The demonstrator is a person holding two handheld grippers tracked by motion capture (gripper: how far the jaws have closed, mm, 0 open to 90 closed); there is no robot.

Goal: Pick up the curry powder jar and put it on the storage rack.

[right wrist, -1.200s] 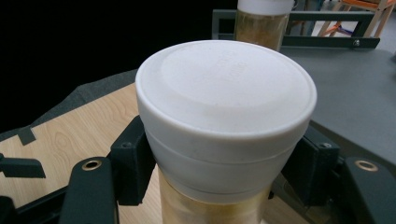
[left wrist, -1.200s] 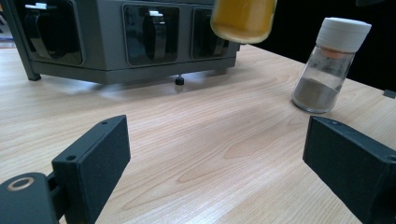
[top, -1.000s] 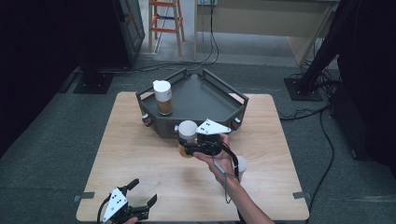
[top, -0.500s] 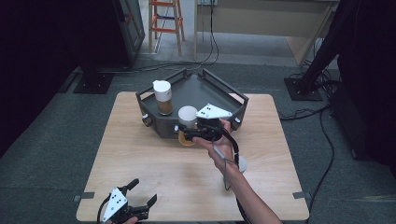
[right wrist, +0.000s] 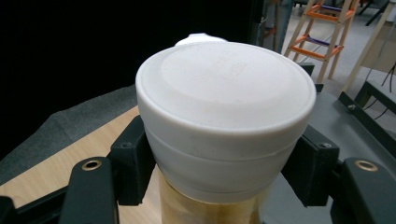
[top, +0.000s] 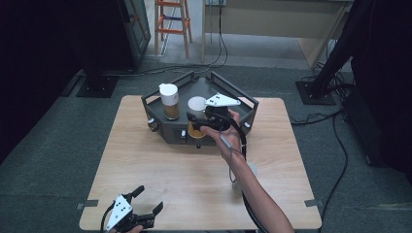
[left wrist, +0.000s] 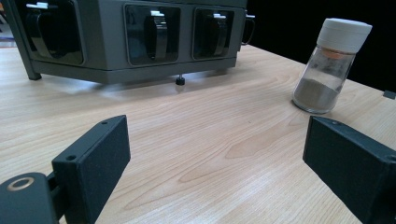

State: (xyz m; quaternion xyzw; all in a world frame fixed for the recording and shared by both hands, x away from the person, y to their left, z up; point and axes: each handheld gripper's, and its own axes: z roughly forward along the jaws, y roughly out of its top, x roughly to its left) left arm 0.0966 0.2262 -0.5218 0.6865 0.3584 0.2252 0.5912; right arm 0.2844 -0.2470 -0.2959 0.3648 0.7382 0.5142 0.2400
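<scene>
White-capped jar (top: 196, 116) of tan powder sitting upright in right gripper (top: 197, 122), jaws pressing both sides just under cap, hovering at dark tray's (top: 248, 104) near edge. Second matching jar (top: 169, 101) standing upright inside tray, left side. Third jar (left wrist: 330, 65), grey powder, standing on table (left wrist: 201, 140) beside tray.

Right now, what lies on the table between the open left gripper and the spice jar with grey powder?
Nothing: in the left gripper view, bare wooden tabletop runs from the left gripper to the spice jar.
</scene>
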